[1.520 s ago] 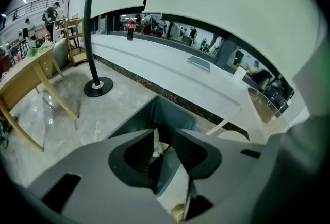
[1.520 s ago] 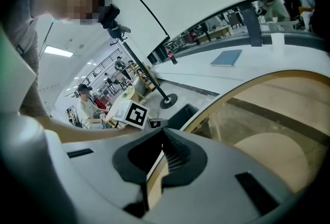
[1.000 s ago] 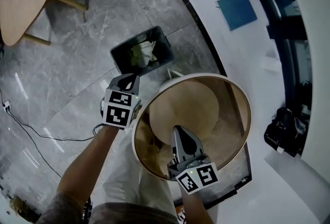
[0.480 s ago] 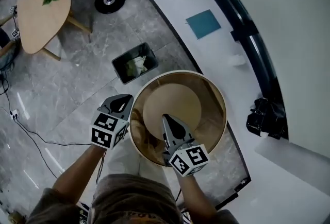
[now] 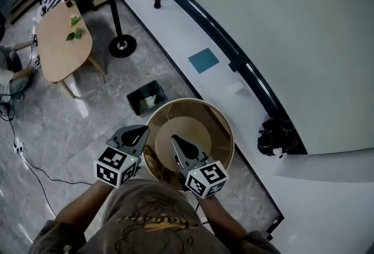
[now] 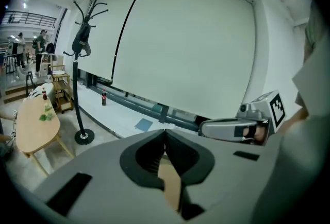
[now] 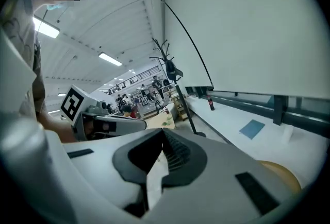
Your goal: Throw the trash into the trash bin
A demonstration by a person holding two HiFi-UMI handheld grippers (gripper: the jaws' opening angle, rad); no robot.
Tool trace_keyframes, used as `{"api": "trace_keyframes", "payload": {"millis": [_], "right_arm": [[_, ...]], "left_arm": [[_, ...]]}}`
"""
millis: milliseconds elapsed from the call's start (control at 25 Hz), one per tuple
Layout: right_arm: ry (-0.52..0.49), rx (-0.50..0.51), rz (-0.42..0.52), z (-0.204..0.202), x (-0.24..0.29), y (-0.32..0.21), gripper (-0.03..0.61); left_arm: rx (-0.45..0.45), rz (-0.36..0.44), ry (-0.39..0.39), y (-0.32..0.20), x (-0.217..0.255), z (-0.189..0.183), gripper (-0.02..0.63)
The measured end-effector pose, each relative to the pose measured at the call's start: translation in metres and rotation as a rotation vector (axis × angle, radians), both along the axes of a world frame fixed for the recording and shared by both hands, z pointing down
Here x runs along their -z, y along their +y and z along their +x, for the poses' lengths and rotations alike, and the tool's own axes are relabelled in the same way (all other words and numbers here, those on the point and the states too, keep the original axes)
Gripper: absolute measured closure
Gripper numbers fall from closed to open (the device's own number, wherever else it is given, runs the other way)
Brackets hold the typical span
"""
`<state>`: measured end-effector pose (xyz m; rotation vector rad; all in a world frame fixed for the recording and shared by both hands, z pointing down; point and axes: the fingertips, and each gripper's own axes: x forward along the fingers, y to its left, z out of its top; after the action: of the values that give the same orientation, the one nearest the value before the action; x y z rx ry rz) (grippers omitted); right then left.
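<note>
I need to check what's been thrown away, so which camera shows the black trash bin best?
The head view: seen from above, the black trash bin stands open with pale trash inside, just beyond the round wooden tub. Neither gripper view shows it.

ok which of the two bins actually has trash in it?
The small black rectangular bin on the floor: pale crumpled trash lies inside. The round tan bin shows only a bare bottom.

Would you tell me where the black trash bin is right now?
In the head view the trash bin stands on the grey floor left of centre, just beyond the far rim of the round basket, between it and the oval table.
</note>
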<state>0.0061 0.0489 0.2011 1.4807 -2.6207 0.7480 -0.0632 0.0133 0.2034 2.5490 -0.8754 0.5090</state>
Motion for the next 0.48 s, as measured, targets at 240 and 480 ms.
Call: {"api": "trace_keyframes", "payload": {"millis": [240,480], "right_arm": [[0.02,-0.017,0.069,0.001,0.034,0.037,0.56],[0.029,-0.057,0.1,0.009,0.046,0.053,0.56]], "left_arm": [[-0.007,0.075,0.077,0.041,0.043,0.003,0.594],[-0.003,0.12,0.103,0.055,0.056,0.008,0.594]]}}
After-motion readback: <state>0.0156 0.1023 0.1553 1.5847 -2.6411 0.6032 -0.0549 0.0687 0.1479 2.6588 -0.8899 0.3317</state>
